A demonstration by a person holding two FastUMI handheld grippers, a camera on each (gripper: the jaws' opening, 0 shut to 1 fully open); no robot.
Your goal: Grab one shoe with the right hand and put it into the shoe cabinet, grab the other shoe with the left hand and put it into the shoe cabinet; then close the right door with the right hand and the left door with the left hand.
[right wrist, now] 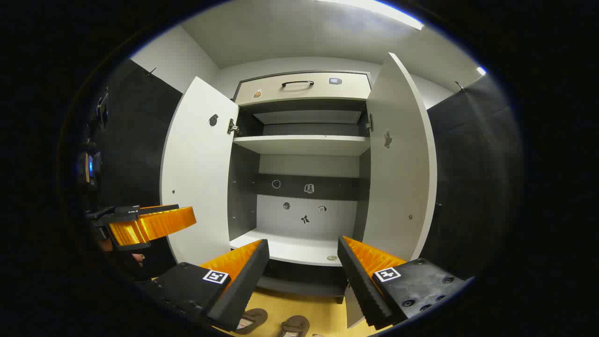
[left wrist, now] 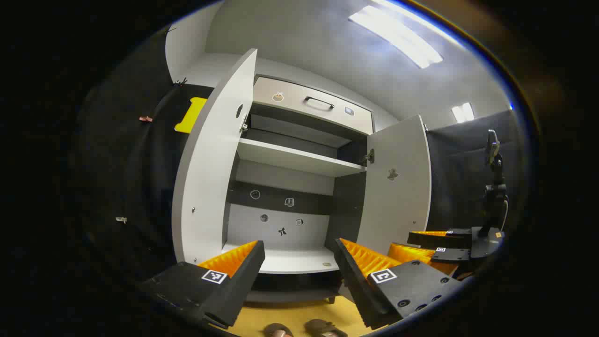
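The shoe cabinet [left wrist: 299, 161] [right wrist: 304, 145] stands in front of me with both doors swung wide and its shelves bare. The left door [left wrist: 210, 164] [right wrist: 199, 173] and right door [left wrist: 398, 182] [right wrist: 400, 164] flank the opening. Two brown shoes lie on the floor below: one pair of toes shows at the bottom of the left gripper view [left wrist: 278, 330] [left wrist: 325, 327], and again in the right gripper view [right wrist: 252, 319] [right wrist: 295, 325]. My left gripper [left wrist: 299, 252] is open and holds nothing. My right gripper [right wrist: 304, 250] is open too, likewise with nothing between its fingers. Each gripper appears off to the side in the other's view [left wrist: 433, 248] [right wrist: 140, 224].
A drawer with a dark handle [left wrist: 319, 102] [right wrist: 297, 83] tops the cabinet. The floor [left wrist: 290, 316] [right wrist: 323, 311] is yellowish wood. A stand with a mounted device [left wrist: 491, 196] rises at the right. Black cloth walls close in on both sides.
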